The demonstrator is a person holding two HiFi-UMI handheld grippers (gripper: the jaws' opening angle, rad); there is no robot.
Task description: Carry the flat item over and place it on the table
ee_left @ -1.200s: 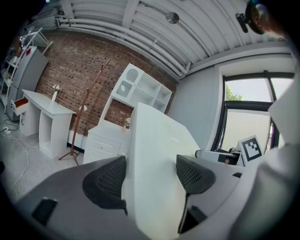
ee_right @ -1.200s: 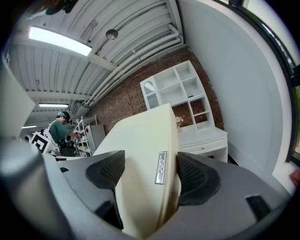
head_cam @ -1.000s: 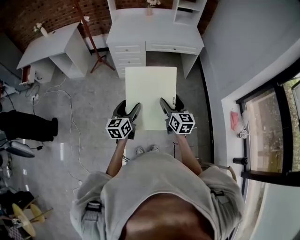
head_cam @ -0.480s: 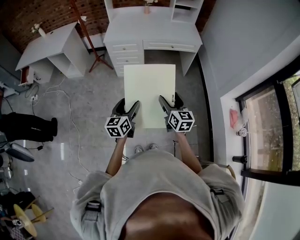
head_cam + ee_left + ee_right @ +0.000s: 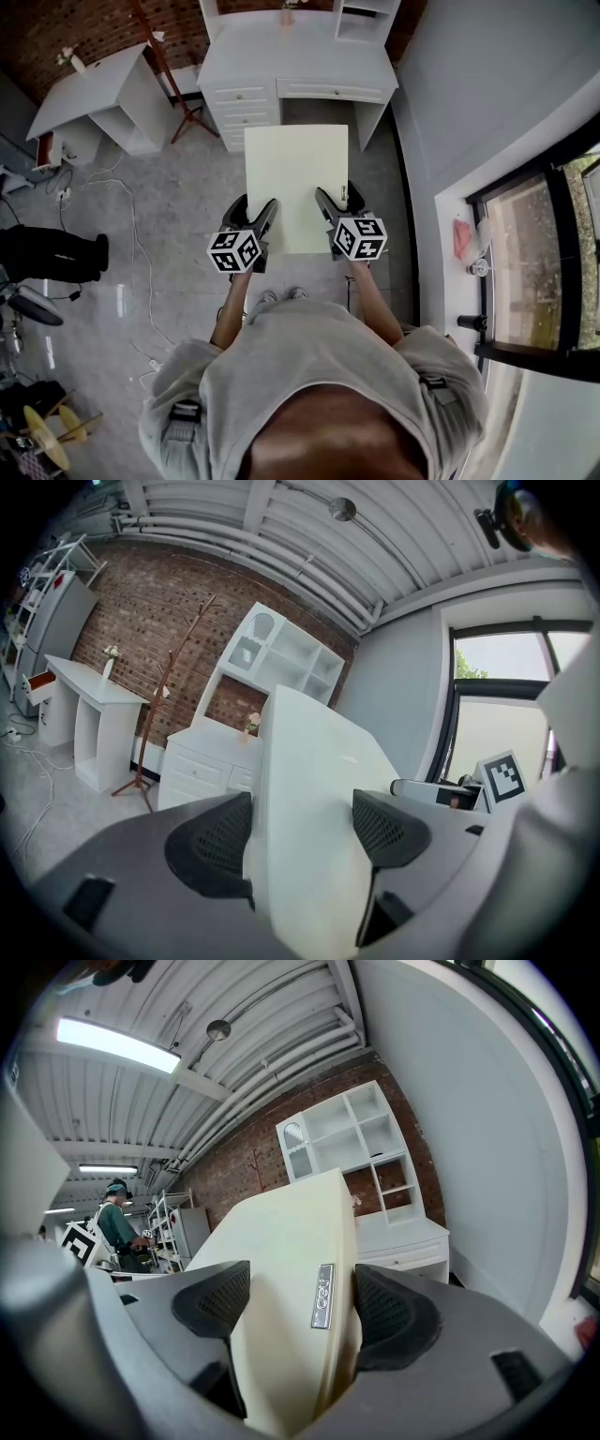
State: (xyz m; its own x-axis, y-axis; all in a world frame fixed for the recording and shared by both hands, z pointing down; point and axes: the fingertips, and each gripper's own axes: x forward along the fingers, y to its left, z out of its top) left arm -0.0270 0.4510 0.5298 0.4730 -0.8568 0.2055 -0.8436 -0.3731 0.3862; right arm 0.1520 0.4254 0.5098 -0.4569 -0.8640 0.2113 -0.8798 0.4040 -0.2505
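A pale cream flat board [image 5: 296,184] is held level in front of the person, above the grey floor. My left gripper [image 5: 259,217] is shut on its near left edge, and my right gripper [image 5: 330,210] is shut on its near right edge. In the left gripper view the board [image 5: 305,789] fills the gap between the two dark pads [image 5: 214,841]. The right gripper view shows the board [image 5: 281,1269] with a small metal label, clamped between that gripper's pads [image 5: 389,1312]. A white desk with drawers [image 5: 291,66] stands straight ahead, just beyond the board's far edge.
A second white desk [image 5: 89,94] stands at the far left, with a wooden coat stand [image 5: 178,94] between the two desks. Cables [image 5: 131,244] trail over the floor at left. A grey wall and a window sill [image 5: 469,244] run along the right. Another person [image 5: 117,1227] stands far off.
The person has walked forward with the board: the white desk and its drawers have come nearer in the head view. Both grippers keep the same hold on the board.
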